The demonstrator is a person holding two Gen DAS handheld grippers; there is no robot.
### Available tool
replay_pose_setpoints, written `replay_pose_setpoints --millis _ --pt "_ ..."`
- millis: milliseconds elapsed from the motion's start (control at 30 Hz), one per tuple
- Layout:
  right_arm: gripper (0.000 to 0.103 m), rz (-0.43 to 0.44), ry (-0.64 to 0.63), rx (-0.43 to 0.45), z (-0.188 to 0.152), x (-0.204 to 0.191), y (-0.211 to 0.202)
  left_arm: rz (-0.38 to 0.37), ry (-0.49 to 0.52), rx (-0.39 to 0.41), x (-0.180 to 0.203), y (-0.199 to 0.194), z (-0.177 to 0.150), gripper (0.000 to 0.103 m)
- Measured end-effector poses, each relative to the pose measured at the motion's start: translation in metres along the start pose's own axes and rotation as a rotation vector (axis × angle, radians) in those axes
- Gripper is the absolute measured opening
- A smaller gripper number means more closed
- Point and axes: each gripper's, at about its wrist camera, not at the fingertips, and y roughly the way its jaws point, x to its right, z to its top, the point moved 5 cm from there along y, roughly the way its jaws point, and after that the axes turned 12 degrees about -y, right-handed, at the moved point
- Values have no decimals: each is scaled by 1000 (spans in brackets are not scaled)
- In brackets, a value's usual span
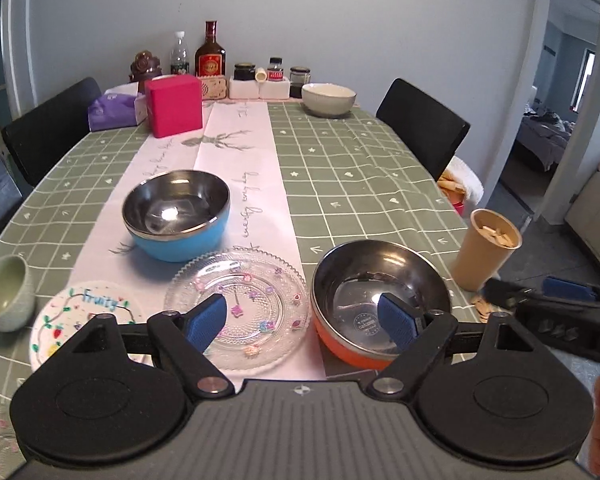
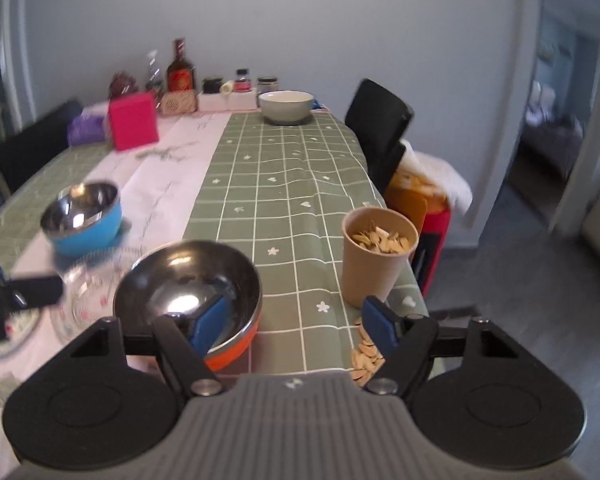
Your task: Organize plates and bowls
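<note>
At the far left we saw a pale green cup (image 1: 5,292) beside a white "Fruity" plate (image 1: 85,312). Next came the glass plate (image 1: 236,306), with the blue bowl (image 1: 178,214) just behind it (both on the white runner). Our left gripper (image 1: 305,318) hung wide open above the glass plate and the orange bowl (image 1: 376,300), holding nothing. Further right, our right gripper (image 2: 293,324) was spread equally wide and empty, its left finger over the orange bowl's rim. A tan cup (image 2: 378,254) of seeds stood near the table edge (image 2: 380,200), and a white bowl (image 2: 286,106) sat at the far end.
</note>
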Motion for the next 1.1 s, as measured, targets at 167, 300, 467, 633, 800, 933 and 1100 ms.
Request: replay_pose_setpoints --millis 167,300,467,633,800,933,1100 --pt "73 67 34 6 -4 1 17 44 -24 -12 0 28 -4 94" --pt "72 105 -19 2 -11 -12 34 39 -45 -62 -1 47 -7 94" --pt "62 135 6 -30 -24 -18 57 47 -51 -134 3 72 -18 89" --pt "41 210 114 -59 -22 -14 66 34 -109 -183 0 86 -22 70" --pt "12 242 103 -70 -17 -14 60 -2 -106 -214 0 86 -17 19" --pt "9 263 153 -90 -18 -10 58 -5 -114 -271 0 80 -18 12" --pt "8 280 176 -114 -19 -12 47 13 -123 -296 -5 62 -28 12"
